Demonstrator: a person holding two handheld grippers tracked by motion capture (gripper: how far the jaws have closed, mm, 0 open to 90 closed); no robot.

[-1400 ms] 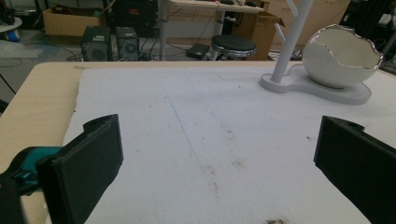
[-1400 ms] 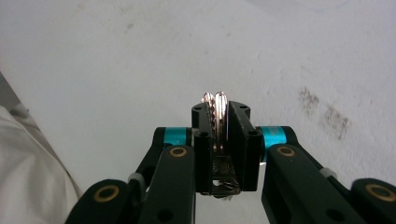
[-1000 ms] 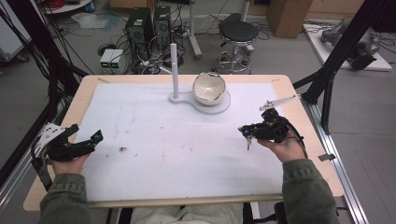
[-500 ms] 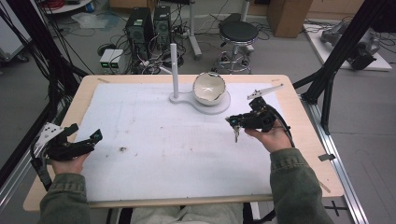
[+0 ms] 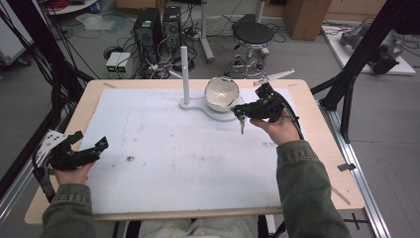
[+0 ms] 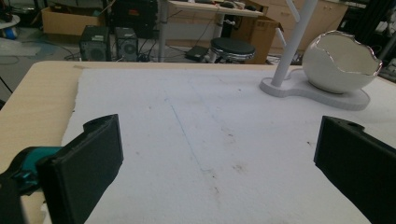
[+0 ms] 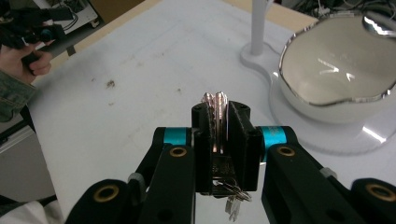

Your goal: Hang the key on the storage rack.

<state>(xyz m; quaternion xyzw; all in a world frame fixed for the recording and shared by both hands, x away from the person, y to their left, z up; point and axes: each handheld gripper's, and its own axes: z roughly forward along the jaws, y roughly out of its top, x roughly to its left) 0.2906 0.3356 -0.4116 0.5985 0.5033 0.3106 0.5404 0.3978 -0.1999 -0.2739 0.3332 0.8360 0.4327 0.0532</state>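
White eggshell bowl (image 5: 222,93) sits just beside right gripper (image 5: 241,112) clamping keys (image 7: 215,103); left gripper (image 5: 90,145) gapes wide

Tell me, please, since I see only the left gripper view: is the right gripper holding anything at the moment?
Observer: Yes. The right gripper is shut on a bunch of keys.
Operator: Thank you. Whereabouts is it over the table?
Observer: In the high view it is held just right of the white bowl, with the keys hanging below it.
Operator: And is there anything loose on the mat?
Observer: A small dark speck lies on the white mat, near the left gripper.
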